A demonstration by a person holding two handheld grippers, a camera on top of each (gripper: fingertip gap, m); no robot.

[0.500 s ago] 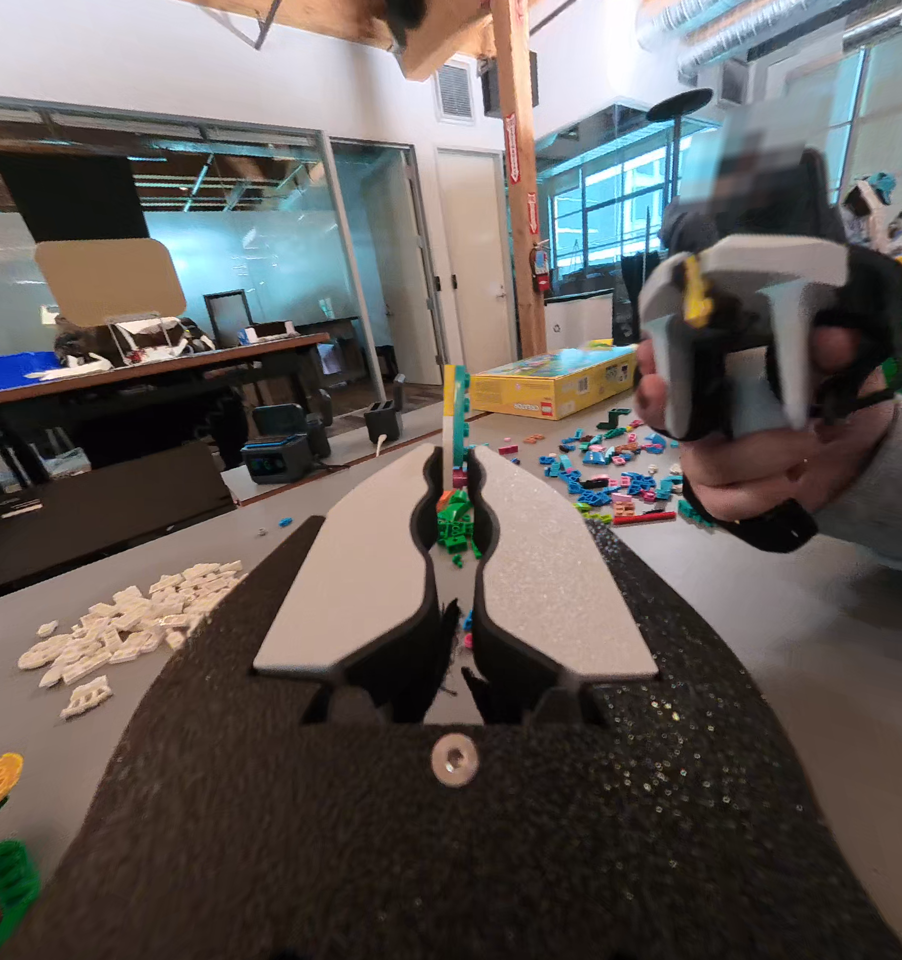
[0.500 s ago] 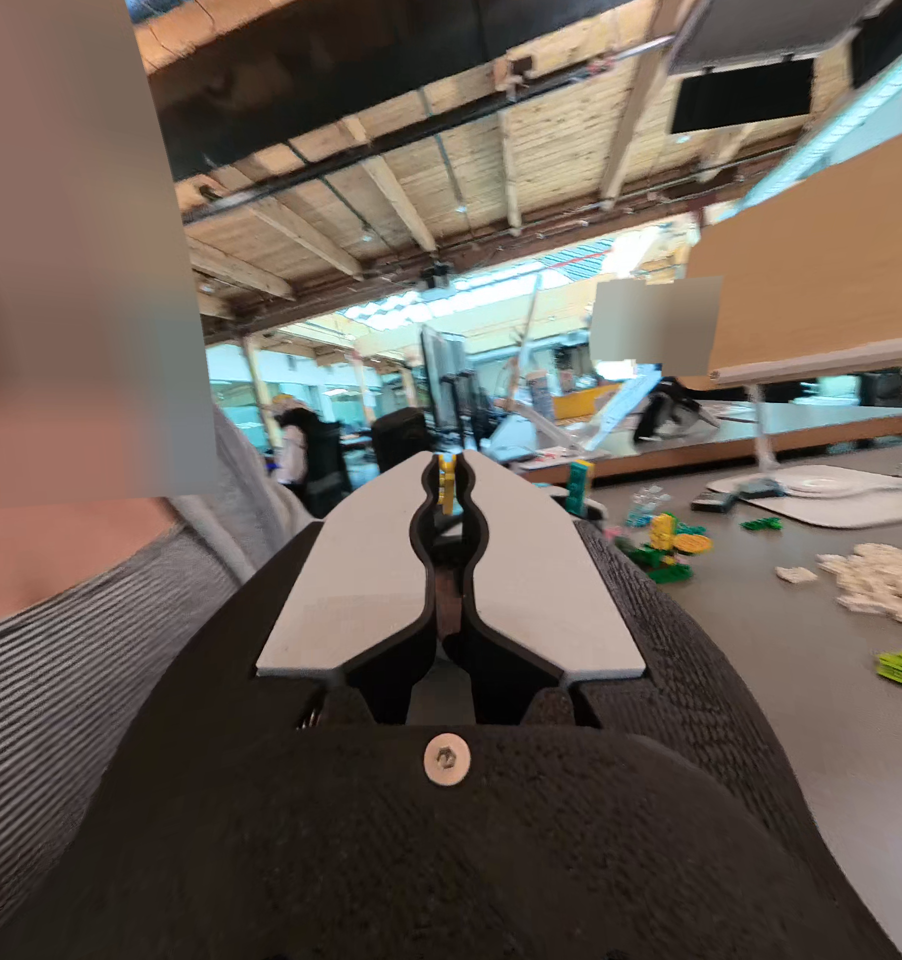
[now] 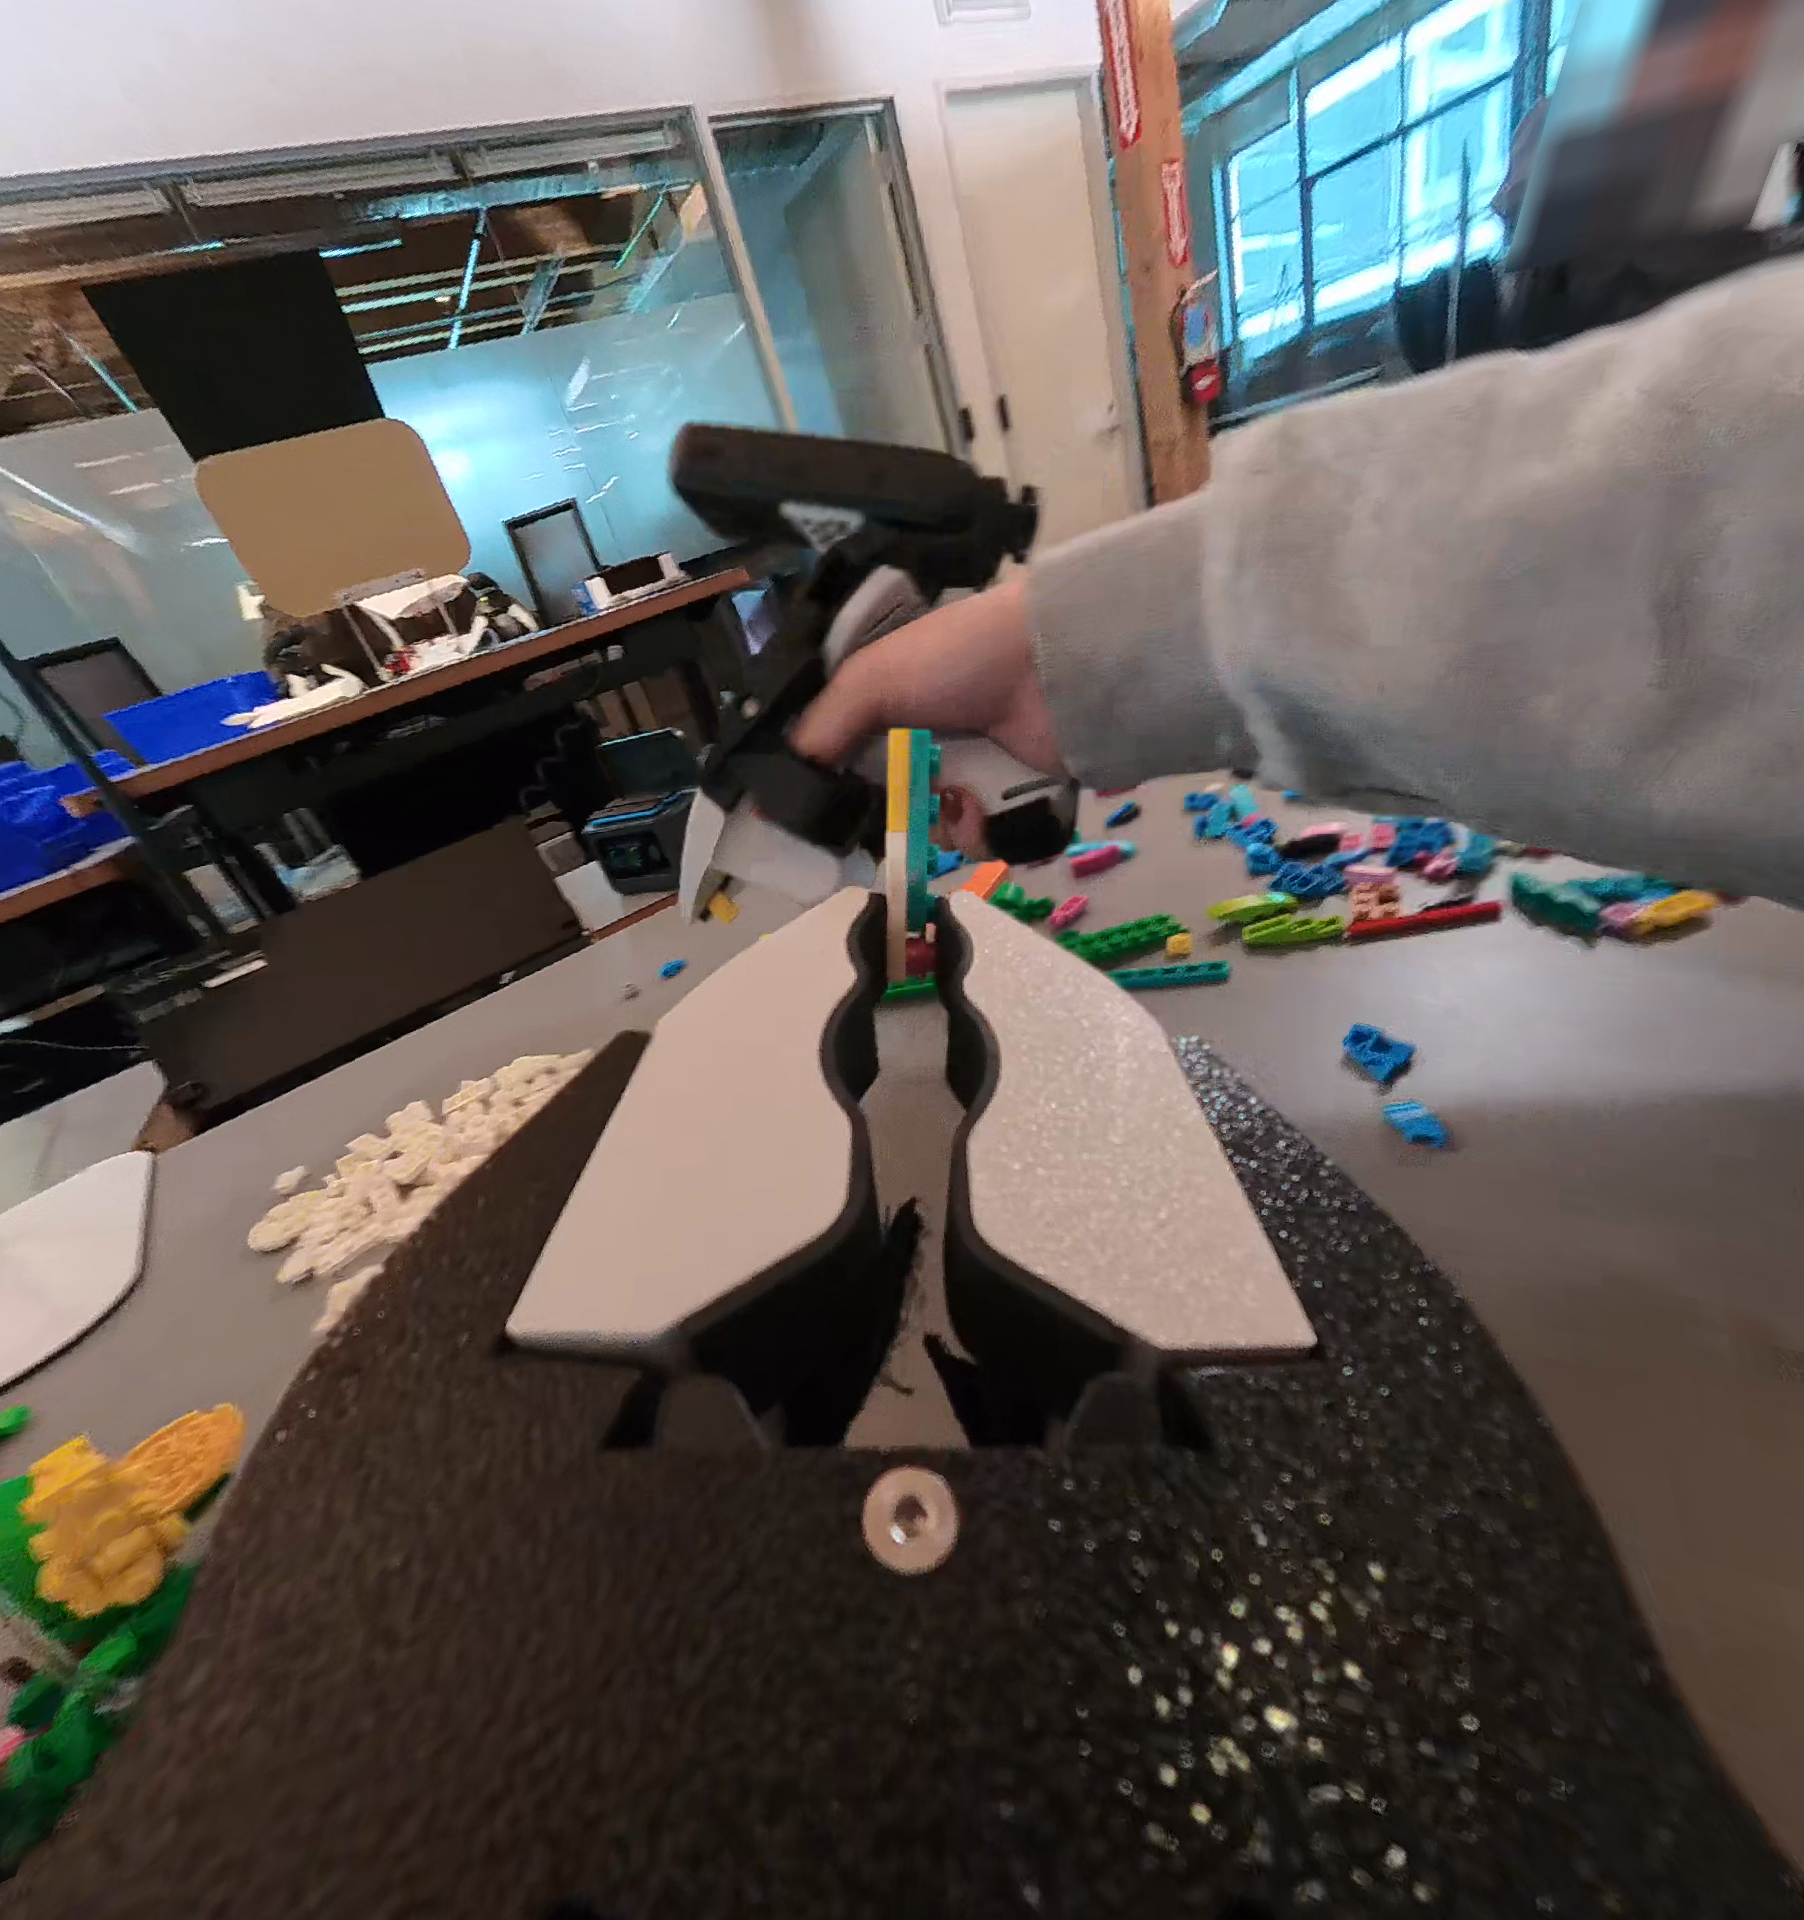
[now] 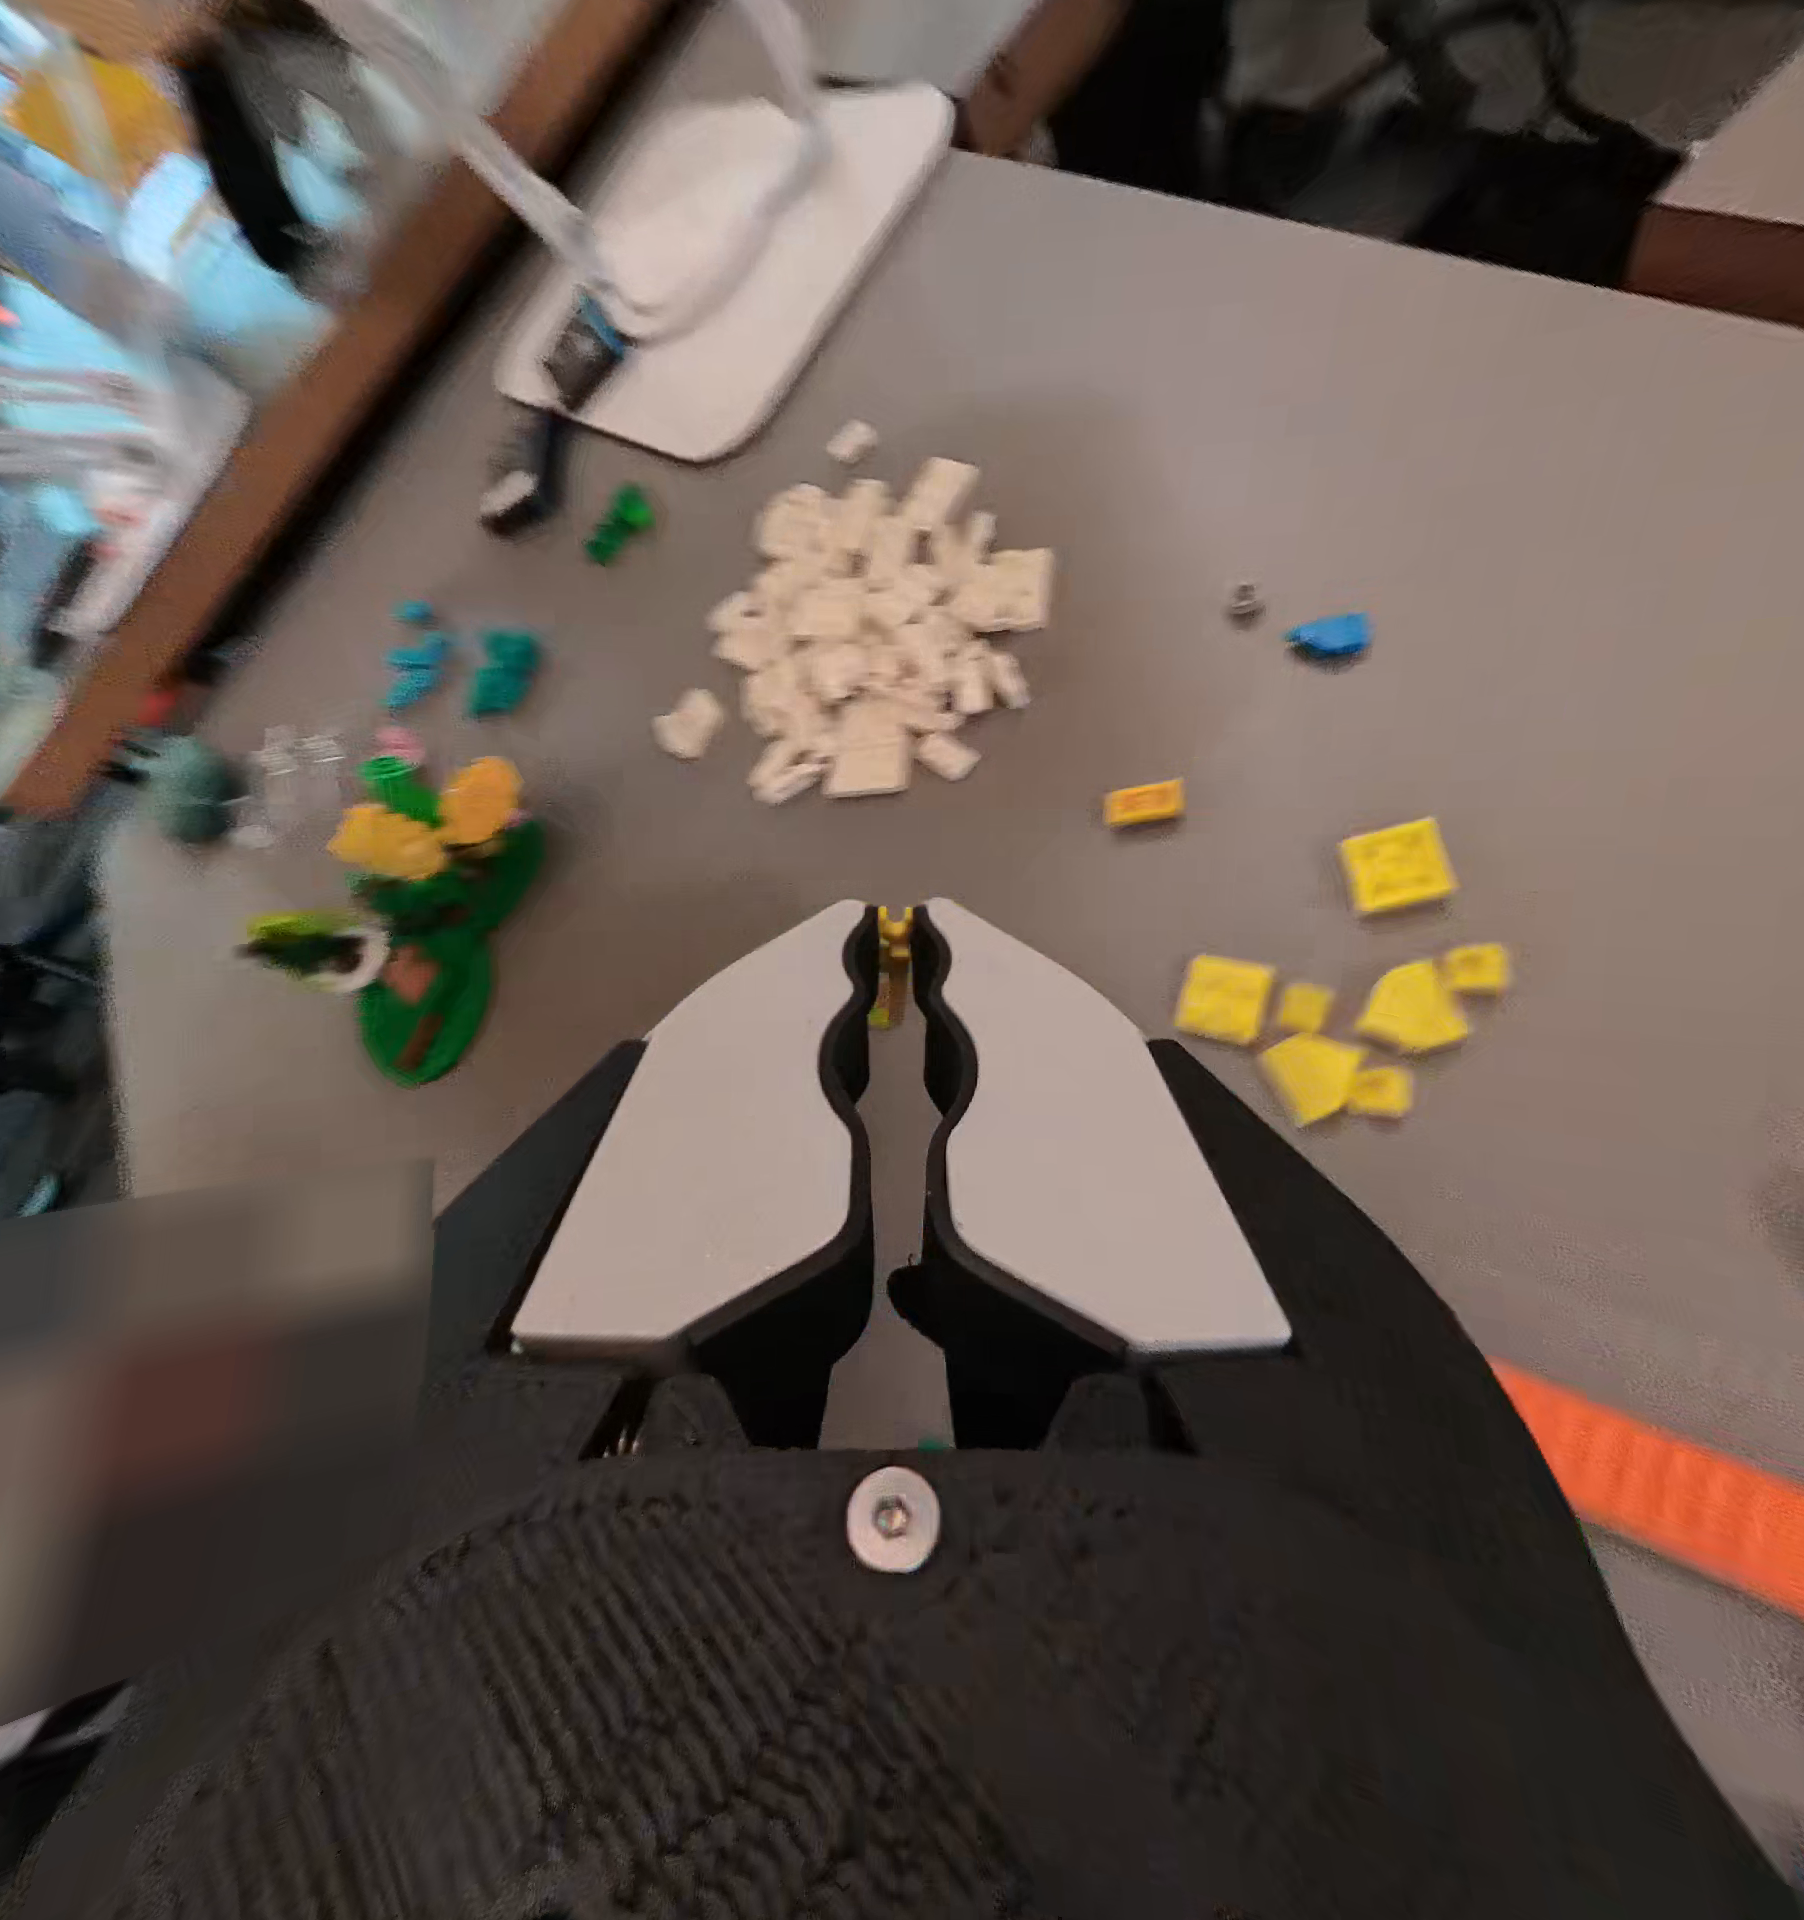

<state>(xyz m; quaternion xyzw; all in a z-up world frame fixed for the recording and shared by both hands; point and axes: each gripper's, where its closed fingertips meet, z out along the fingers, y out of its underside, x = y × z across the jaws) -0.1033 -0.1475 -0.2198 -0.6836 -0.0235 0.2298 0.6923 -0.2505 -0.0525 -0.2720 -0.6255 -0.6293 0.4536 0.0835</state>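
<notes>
Left gripper (image 3: 908,925) clamping an upright brick panel (image 3: 913,831) — right gripper (image 4: 895,920) pinching a yellow piece (image 4: 893,935), white bricks (image 4: 877,623) lying at twelve o'clock.

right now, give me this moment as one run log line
left hand-held gripper: shut on teal-and-yellow brick assembly | right hand-held gripper: shut on small yellow piece | below right: cream brick pile

Open-plan office workshop: glass partitions (image 3: 565,343), work tables (image 3: 430,675), exposed timber post (image 3: 1152,260).
</notes>
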